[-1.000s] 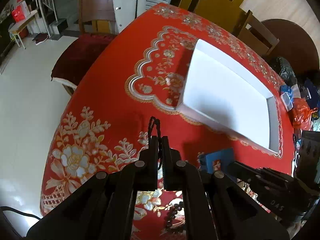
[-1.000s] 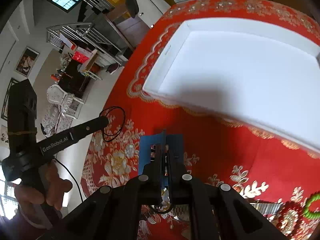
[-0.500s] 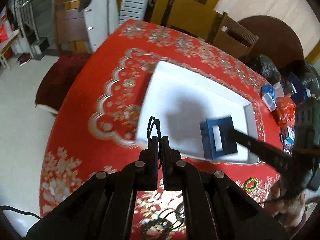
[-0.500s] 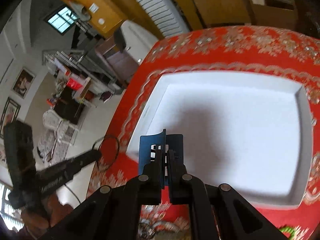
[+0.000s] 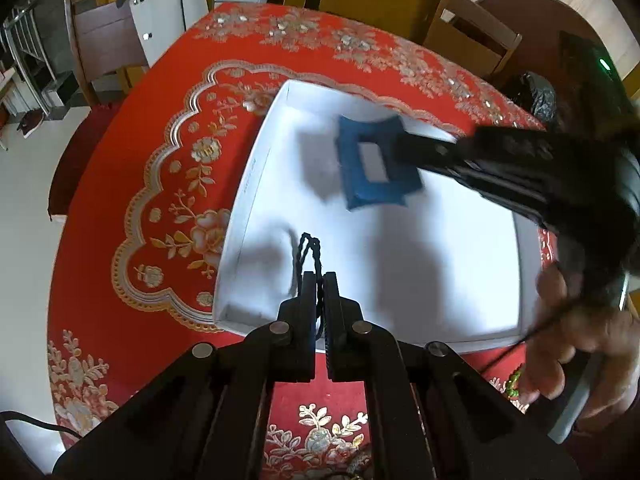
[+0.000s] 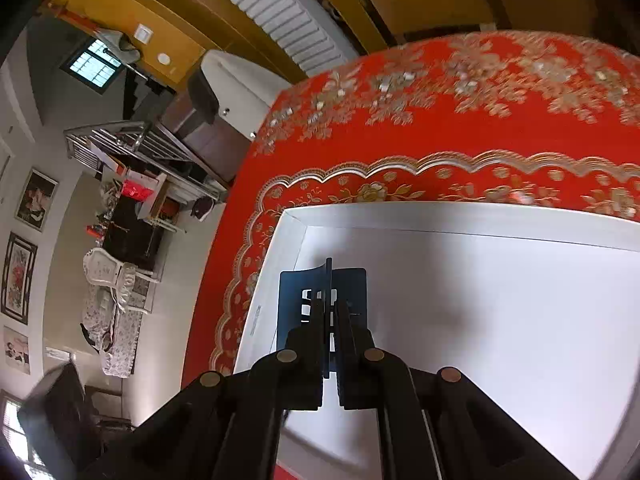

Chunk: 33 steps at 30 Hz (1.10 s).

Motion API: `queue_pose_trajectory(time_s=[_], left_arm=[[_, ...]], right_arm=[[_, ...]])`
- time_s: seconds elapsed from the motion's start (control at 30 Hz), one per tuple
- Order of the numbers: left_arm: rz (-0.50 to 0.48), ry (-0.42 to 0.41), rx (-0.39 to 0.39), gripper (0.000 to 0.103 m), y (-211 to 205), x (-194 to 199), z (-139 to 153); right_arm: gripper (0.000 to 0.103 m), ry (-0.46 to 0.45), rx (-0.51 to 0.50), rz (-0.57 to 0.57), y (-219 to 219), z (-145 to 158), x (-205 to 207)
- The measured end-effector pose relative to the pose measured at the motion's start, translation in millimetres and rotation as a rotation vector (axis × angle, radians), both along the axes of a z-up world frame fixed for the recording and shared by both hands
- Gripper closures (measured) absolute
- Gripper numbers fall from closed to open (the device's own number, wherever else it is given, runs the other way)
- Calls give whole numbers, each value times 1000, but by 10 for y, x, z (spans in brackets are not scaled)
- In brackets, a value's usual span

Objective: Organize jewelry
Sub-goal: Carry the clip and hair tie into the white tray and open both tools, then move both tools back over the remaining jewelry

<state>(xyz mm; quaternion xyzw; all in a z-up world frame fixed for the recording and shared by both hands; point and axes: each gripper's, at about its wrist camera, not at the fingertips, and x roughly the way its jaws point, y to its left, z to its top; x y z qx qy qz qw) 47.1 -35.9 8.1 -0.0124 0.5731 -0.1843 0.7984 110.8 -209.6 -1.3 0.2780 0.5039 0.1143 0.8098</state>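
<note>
Left wrist, black cord [image 5: 310,254] pinched between fingers [image 5: 307,292]

Your left gripper [image 5: 319,280] holds the cord [image 5: 310,250] over the tray [image 5: 256,168], the card [image 5: 376,162] ahead to its right.

Bench [image 5: 120,208]: round top, covered in red cloth with gold and silver floral motifs and a scalloped border. Lying directly on it: one shallow white tray [image 5: 256,168], open, rectangular; one small green beaded item [image 5: 513,385] near the bench's edge, partly hidden.
</note>
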Motion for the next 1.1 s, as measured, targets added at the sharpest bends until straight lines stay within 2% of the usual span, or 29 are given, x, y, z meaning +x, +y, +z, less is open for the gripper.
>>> queue_pose_trajectory(time_s=[0.37,0.4,0.43,0.47,0.5,0.57,0.6,0.77,0.97,1.1], left_arm=[[22,26,21,101,23,31,-182],[27,29,26,99,21,37,-192],[30,30,30,98,18,41,-195],[31,31,34,91,14,44,-199],[33,31,36,77,13,46,-203],[46,32,26,59,25,39,-201],[51,32,18,56,26,40,-197],[58,19,4,56,47,-24,-103],[56,-26,31,55,32,-189,74],[52,-58,45,55,18,-304,191]], right_arm=[[97,47,15,13,113,-279,284],[89,49,13,15,93,-270,275],[75,47,6,13,76,-257,261],[68,39,0,9,55,-231,226],[61,18,2,0,11,-174,170],[60,6,5,-14,-50,-98,82],[60,7,2,-22,-98,-55,24],[59,-2,1,-69,-314,114,-333],[58,-14,-43,-100,-484,299,-868],[44,-23,-92,-97,-473,390,-1249]])
